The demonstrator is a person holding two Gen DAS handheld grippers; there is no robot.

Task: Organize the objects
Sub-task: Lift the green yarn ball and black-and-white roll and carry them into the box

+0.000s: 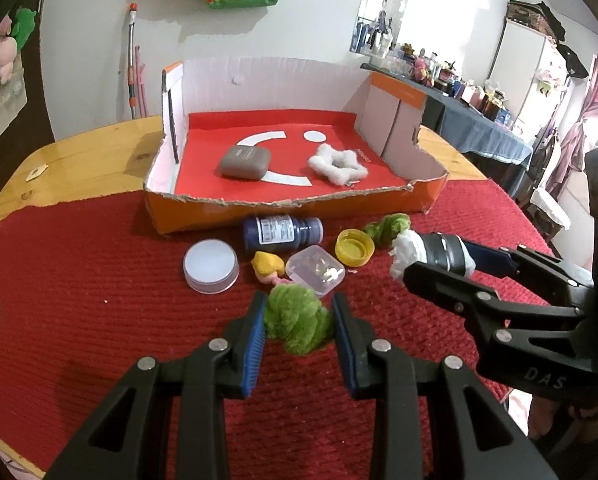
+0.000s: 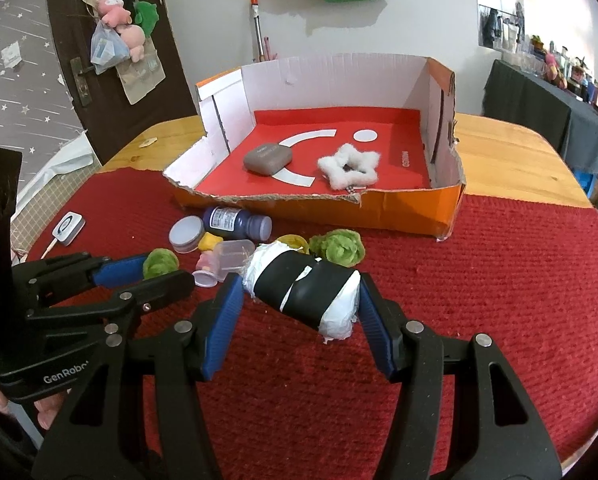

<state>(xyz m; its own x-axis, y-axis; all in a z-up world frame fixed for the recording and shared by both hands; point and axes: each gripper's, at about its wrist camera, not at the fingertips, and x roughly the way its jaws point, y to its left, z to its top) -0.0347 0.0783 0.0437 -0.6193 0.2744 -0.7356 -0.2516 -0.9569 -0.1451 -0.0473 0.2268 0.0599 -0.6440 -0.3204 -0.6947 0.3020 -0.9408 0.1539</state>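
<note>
My left gripper (image 1: 299, 316) is shut on a green fuzzy ball (image 1: 297, 318), held just above the red mat; it also shows in the right wrist view (image 2: 161, 263). My right gripper (image 2: 299, 292) is shut on a black-and-white wrapped roll (image 2: 305, 290), seen from the side in the left wrist view (image 1: 435, 254). An orange cardboard box (image 1: 299, 210) with a red floor stands behind, holding a grey case (image 1: 245, 162) and a white fluffy star (image 1: 339, 164).
Loose on the mat in front of the box: a dark blue bottle (image 1: 283, 232), a round white tin (image 1: 211, 266), a clear plastic box (image 1: 315, 270), a yellow cap (image 1: 355, 247), a small doll (image 1: 269, 268), another green ball (image 2: 341, 247). A white device (image 2: 69, 227) lies left.
</note>
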